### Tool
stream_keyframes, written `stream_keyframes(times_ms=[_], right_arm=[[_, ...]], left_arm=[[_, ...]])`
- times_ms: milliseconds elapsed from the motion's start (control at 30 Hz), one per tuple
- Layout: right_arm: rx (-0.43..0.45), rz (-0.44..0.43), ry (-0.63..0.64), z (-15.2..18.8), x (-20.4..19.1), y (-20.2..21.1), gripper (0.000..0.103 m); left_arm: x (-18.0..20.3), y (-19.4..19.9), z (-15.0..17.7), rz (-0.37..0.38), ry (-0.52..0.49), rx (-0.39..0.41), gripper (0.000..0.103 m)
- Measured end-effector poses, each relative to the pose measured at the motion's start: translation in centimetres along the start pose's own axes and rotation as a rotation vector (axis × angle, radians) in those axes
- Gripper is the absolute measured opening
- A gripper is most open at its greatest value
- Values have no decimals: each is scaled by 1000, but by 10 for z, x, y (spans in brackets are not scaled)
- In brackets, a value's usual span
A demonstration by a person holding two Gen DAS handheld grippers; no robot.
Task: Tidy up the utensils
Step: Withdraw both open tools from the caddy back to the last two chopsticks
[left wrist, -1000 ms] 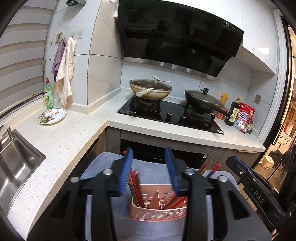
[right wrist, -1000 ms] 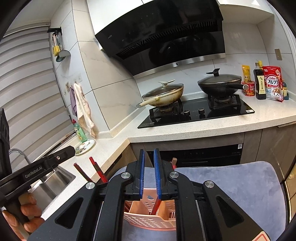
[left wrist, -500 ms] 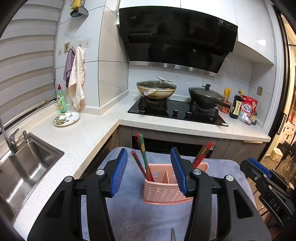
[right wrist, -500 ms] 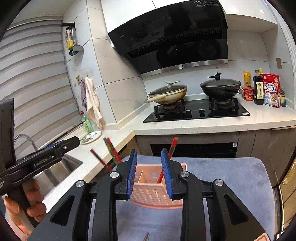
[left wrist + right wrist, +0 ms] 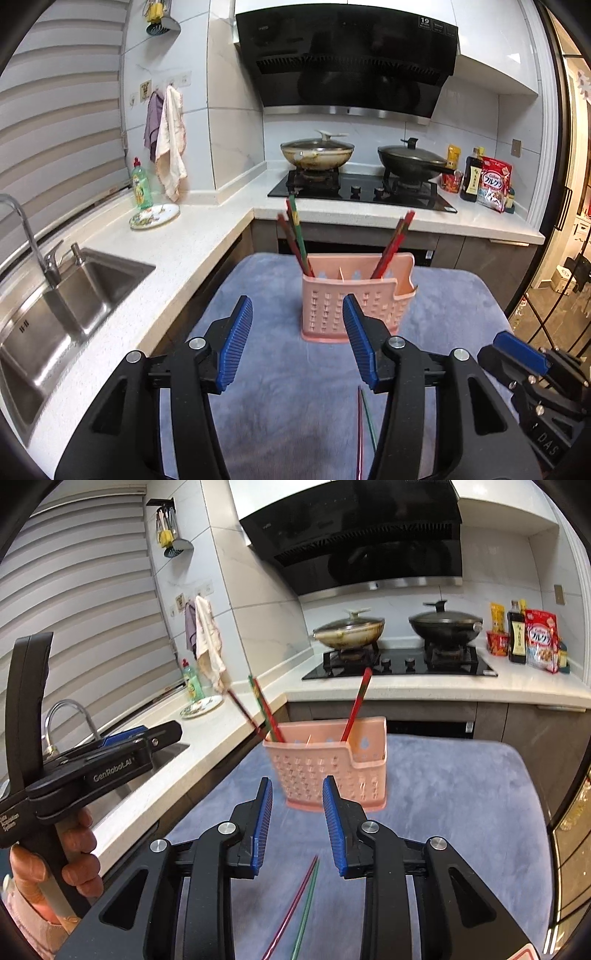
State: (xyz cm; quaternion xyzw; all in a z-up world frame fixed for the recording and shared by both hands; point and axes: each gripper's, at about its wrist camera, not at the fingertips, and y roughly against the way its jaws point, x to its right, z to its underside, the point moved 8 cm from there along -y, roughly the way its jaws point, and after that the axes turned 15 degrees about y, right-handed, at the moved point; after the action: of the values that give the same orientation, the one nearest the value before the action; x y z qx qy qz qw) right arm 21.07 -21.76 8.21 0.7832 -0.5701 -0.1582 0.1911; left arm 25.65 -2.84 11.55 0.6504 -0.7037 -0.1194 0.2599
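The left gripper has its blue fingers spread, having just been opening, with nothing between them. The right gripper has also just widened; its fingers stand a little apart and empty. Below them two loose chopsticks, one pink and one green, lie side by side on the grey-blue cloth covering the worktop. Just beyond stands the pink utensil basket, upright, with red and green chopsticks leaning in its compartments.
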Motion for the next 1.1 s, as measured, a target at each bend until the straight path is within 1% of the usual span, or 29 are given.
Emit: stream_keyframes(times_ms=[100,267,367,533,700,900,1000,1067,1100], right_arm=[[-59,-23,-5,37,-14,1,28],[-175,-9,23,100,-34,-1,28],[-231,-10,29,130,-43,-3,28],[-296,-20,38,167,-55,-7,28],[-340,-35,31,192,-64,-11,28],[-374,-43,44,210,-74,-19,28],[-391,-42,54,217,-75,-23,28],[-399,-42,52,221,-74,-25,28],[-399,-40,54,221,-74,-25,28]], left_arm=[[-12,2,26,-16,10,-39,49],[-34,-1,76,-45,24,-122,49],[-46,-5,105,-59,30,-176,49],[-60,-8,146,-82,24,-247,49],[-68,-6,172,-88,27,-295,49],[-75,-5,205,-99,15,-359,49],[-77,-4,217,-101,16,-384,49],[-78,-4,221,-101,17,-395,51],[-78,-4,223,-101,17,-400,54]])
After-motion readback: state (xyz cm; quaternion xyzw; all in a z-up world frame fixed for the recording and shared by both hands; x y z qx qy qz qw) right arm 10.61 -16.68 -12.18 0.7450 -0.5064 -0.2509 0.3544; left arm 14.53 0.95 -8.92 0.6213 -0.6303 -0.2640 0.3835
